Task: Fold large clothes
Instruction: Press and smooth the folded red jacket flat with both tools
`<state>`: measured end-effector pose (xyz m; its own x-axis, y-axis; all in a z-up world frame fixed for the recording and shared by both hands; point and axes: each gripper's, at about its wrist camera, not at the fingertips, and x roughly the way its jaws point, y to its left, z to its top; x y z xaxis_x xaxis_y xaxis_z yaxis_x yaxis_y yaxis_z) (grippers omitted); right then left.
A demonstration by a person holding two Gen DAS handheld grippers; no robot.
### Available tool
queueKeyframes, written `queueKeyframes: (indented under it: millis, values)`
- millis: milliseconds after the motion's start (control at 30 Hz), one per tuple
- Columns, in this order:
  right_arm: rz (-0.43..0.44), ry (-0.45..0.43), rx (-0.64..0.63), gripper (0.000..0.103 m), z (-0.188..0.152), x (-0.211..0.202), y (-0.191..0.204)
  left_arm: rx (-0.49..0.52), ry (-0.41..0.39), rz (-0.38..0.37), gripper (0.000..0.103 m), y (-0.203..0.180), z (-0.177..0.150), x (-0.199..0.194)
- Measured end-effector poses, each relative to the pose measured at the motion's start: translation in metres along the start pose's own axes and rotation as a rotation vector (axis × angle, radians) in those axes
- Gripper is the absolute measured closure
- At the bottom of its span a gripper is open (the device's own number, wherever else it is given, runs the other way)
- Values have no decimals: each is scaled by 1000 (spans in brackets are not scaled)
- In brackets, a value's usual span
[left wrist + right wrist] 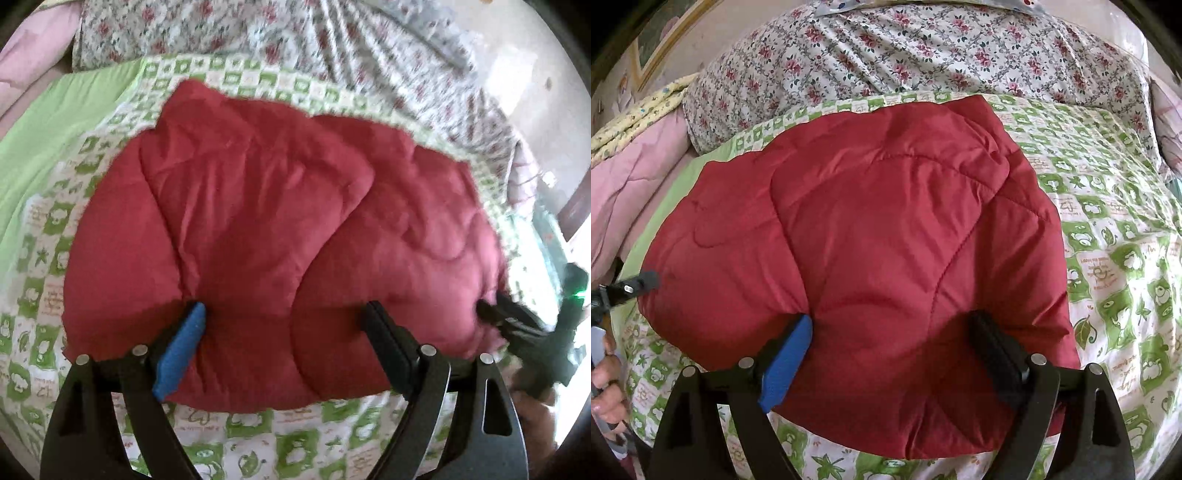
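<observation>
Jaws of both tools are being held spread wide, with quilted fabric bulging up between them but not visibly being pinched. The left gripper [284,332] and the right gripper [894,347] are being pressed down side by side into the near edge of the red padded garment [886,221], which is lying folded in thick layers across the middle of the green checked bedsheet [1108,229], short of the floral duvet [923,55] at the far edge.

Judged risks:
- Puffy filling is likely to spring back once pressure is being released, so the fold may be undone.
- Only the top layer may be caught if the jaws are being closed shallowly, and the lower layers may be dragged out of line.
- Slippery fabric may be lost from the pads.
</observation>
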<state>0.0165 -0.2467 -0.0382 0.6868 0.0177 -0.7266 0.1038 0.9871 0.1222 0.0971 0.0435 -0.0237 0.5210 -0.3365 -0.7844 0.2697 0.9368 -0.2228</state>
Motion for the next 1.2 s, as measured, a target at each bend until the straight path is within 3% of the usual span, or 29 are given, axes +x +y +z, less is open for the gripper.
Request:
queueKeyframes:
  millis: [200, 467, 633, 800, 933, 1200]
  values:
    - [-2, 0, 7, 15, -1, -1, 0, 45, -27, 43, 5, -11, 3, 14]
    - [-5, 23, 33, 14, 8, -7, 1, 49, -14, 23, 4, -7, 17, 27]
    - [26, -39, -20, 15, 36, -29, 17, 56, -9, 13, 4, -7, 19, 29]
    - [-22, 72, -57, 12, 57, 19, 14, 64, 1, 4, 4, -7, 25, 32]
    - [-8, 71, 7, 10, 59, 42, -9, 76, 7, 9, 3, -9, 34, 40]
    - [-12, 54, 26, 10, 56, 41, -9, 50, -6, 14, 4, -9, 41, 32]
